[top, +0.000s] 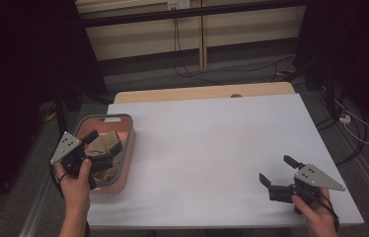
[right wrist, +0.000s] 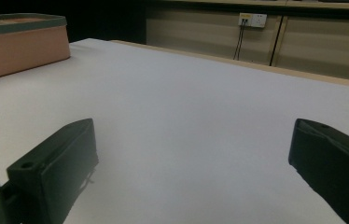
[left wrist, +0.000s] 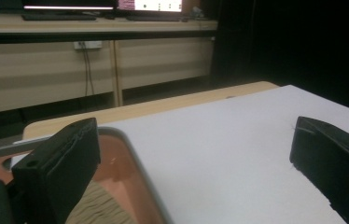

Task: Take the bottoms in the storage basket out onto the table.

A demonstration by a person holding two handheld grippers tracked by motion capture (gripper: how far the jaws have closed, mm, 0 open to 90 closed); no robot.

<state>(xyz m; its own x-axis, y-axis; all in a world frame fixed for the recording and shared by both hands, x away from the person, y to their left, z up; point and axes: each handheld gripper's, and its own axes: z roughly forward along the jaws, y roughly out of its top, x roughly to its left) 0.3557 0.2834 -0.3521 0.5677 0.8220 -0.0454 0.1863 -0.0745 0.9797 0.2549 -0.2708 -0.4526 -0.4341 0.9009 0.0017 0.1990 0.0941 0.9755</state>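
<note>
A salmon-coloured bin (top: 129, 140) with a grey rim sits at the table's left edge and holds a crumpled tan cloth (top: 107, 143). My left gripper (top: 97, 148) hovers over the bin, open, with nothing between its jaws. The left gripper view looks past the open left gripper (left wrist: 196, 135) at the bin's rim (left wrist: 137, 161) and a bit of the cloth (left wrist: 99, 205) below. My right gripper (top: 277, 170) is open and rests low near the table's front right. In the right gripper view the right gripper (right wrist: 193, 140) points across bare white tabletop toward the bin (right wrist: 18, 44).
The white tabletop (top: 212, 148) stretches between the bin and the right gripper. A wooden strip (top: 202, 92) runs along the far edge. Beyond it are cables on the floor and a beige wall with a socket (right wrist: 253, 18).
</note>
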